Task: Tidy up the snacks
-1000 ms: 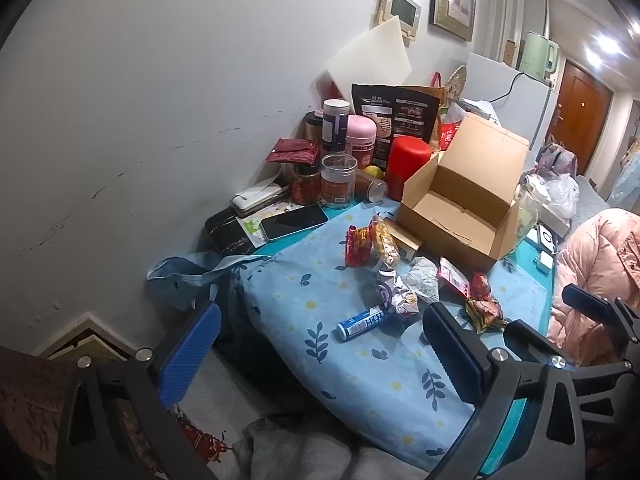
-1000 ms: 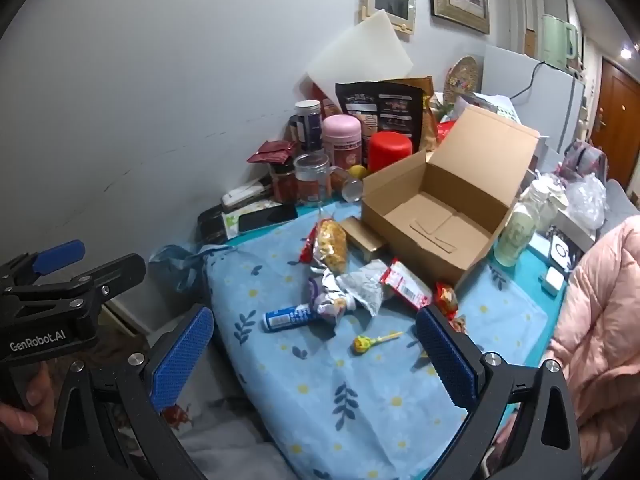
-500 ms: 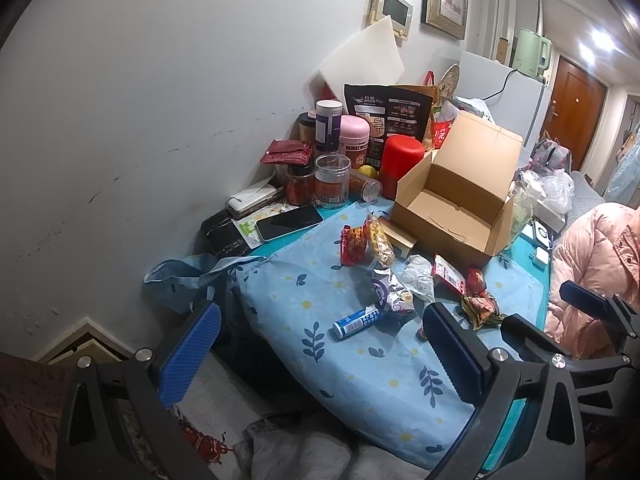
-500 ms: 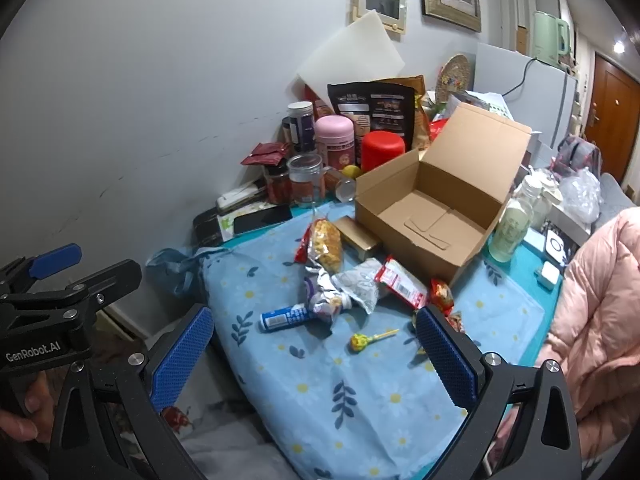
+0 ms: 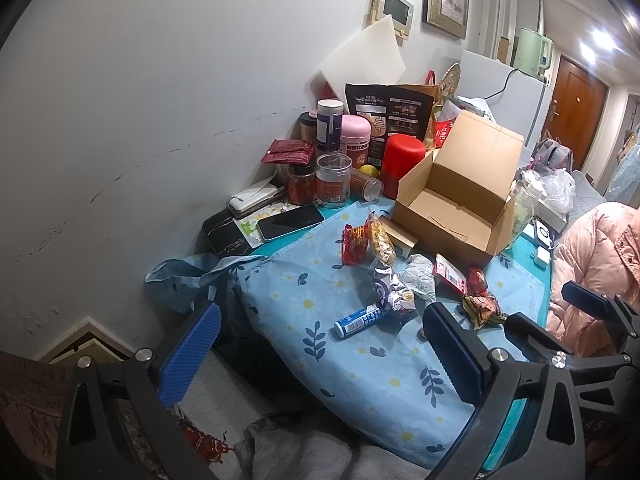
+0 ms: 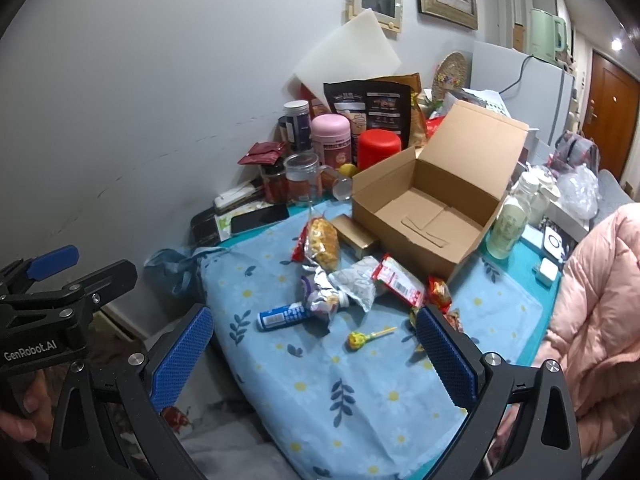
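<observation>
The left gripper (image 5: 320,334) and right gripper (image 6: 314,338) both hang wide apart and hold nothing, short of the surface (image 6: 360,396). The cardboard box (image 6: 424,216) stands there with its lid up. Just in front of the box lie the snack packets (image 6: 352,276), a blue tube (image 6: 282,317) and a lollipop (image 6: 358,338).

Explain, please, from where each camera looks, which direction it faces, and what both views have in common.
Left wrist: sits on the left tool, open, facing forward and down at the snack-strewn blue cloth; the right tool shows at right.
Right wrist: sits on the right tool, open, facing the same table from further right; the left tool and a hand show at left.
Shared: cardboard box, blue tube.
</observation>
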`<action>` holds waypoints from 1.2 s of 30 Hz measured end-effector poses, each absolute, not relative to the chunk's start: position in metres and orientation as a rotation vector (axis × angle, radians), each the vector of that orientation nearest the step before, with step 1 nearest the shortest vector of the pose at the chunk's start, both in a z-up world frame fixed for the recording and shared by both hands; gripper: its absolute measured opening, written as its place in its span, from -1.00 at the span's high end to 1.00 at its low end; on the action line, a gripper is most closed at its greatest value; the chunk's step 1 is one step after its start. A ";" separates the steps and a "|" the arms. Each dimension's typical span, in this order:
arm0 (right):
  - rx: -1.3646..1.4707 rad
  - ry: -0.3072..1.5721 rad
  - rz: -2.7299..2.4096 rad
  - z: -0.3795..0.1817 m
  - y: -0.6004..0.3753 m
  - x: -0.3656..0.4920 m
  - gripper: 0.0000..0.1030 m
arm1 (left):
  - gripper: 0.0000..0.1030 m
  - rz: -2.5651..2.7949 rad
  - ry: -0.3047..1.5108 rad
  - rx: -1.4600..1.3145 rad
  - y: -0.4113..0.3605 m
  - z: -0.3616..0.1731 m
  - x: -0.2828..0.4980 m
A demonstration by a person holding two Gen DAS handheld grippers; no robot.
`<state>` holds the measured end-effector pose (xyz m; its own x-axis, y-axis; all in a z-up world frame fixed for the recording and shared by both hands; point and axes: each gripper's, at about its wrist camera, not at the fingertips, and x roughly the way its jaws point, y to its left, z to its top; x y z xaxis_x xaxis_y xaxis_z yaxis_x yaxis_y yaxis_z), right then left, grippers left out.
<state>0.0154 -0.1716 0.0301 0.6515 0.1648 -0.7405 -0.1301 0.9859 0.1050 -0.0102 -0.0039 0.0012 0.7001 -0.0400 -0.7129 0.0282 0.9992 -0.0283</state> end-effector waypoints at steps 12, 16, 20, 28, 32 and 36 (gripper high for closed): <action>0.052 0.850 0.159 0.026 -0.177 0.014 -1.00 | -1.00 -0.043 0.807 -0.012 -0.006 -0.001 -0.010; 0.054 0.853 0.156 0.026 -0.177 0.015 -1.00 | -1.00 -0.043 0.806 -0.012 -0.006 -0.001 -0.009; 0.059 0.862 0.164 0.024 -0.178 0.017 -1.00 | -1.00 -0.046 0.807 -0.021 -0.006 -0.001 -0.007; 0.064 0.867 0.167 0.021 -0.178 0.021 -1.00 | -1.00 -0.055 0.806 -0.010 -0.008 0.001 0.000; 0.070 0.882 0.168 0.019 -0.179 0.022 -1.00 | -1.00 -0.078 0.812 -0.018 -0.008 0.001 0.002; 0.078 0.890 0.168 0.017 -0.182 0.024 -1.00 | -1.00 -0.094 0.804 -0.016 -0.010 0.002 0.005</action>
